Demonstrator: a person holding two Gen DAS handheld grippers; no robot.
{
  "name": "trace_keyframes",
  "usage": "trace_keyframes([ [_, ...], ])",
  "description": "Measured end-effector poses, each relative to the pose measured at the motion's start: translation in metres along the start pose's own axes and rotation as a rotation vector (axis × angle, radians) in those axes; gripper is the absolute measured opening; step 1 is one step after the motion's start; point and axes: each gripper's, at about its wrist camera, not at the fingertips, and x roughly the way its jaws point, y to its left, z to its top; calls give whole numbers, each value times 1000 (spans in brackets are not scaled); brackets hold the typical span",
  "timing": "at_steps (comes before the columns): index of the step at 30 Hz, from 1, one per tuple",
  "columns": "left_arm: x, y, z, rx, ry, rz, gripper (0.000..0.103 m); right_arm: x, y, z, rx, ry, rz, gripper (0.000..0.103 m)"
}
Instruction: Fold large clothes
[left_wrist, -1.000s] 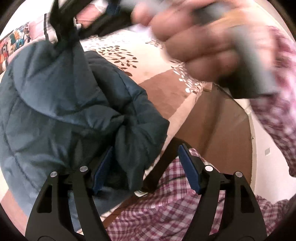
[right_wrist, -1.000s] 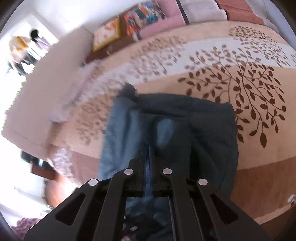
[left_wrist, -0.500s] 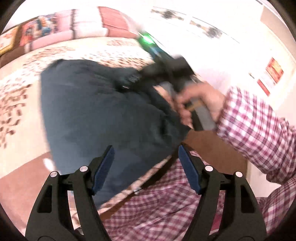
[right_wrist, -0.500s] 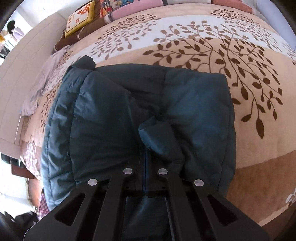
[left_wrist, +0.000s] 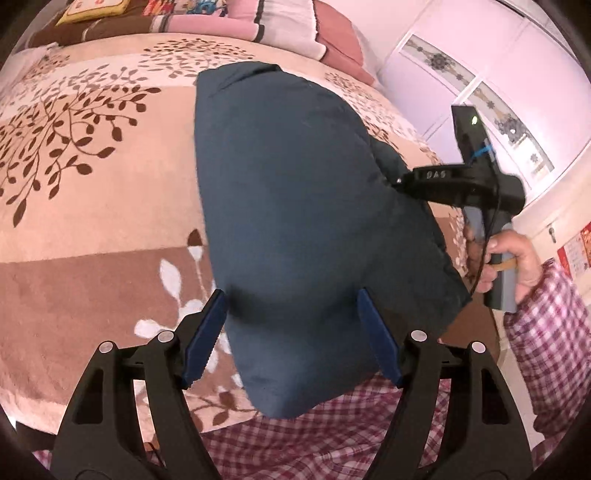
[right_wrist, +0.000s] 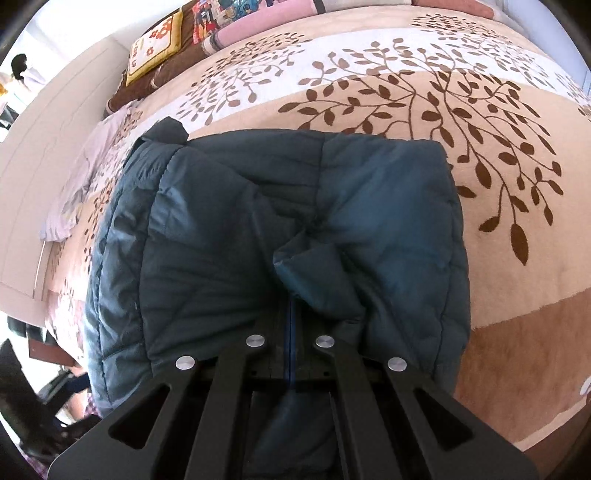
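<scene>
Since a second ago, the dark teal padded jacket (right_wrist: 295, 236) has come down from hanging in the air to lie folded on the leaf-patterned bed cover (right_wrist: 461, 110), filling the frame's centre. Right gripper (right_wrist: 290, 314), bottom centre, has its jaws fully closed, pinching a fold of the jacket. Left gripper (left_wrist: 291, 332) has swung round above the jacket's near end, jaws wide apart, holding nothing.
</scene>
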Motion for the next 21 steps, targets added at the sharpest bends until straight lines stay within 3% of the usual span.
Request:
trace_keyframes([
  [4,3,-7,1,34,-5,23,72,-16,6,-2,12,-11,-10,0],
  [7,0,-3,0,23,-6,16,72,-46,13,-17,-3,-80,-16,1],
  [9,-1,-2,1,21,-9,13,72,-69,21,-40,-31,-117,1,5],
  [12,-1,-2,1,24,-10,13,72,-87,31,-82,-86,-102,50,5],
  [14,-1,-3,1,24,-11,13,72,-85,34,-105,-112,-64,63,5],
  [16,0,-2,1,23,-8,11,72,-71,28,-126,-122,-8,9,5],
  [21,1,-7,-1,43,3,26,73,-30,-1,-140,-20,50,23,0],
])
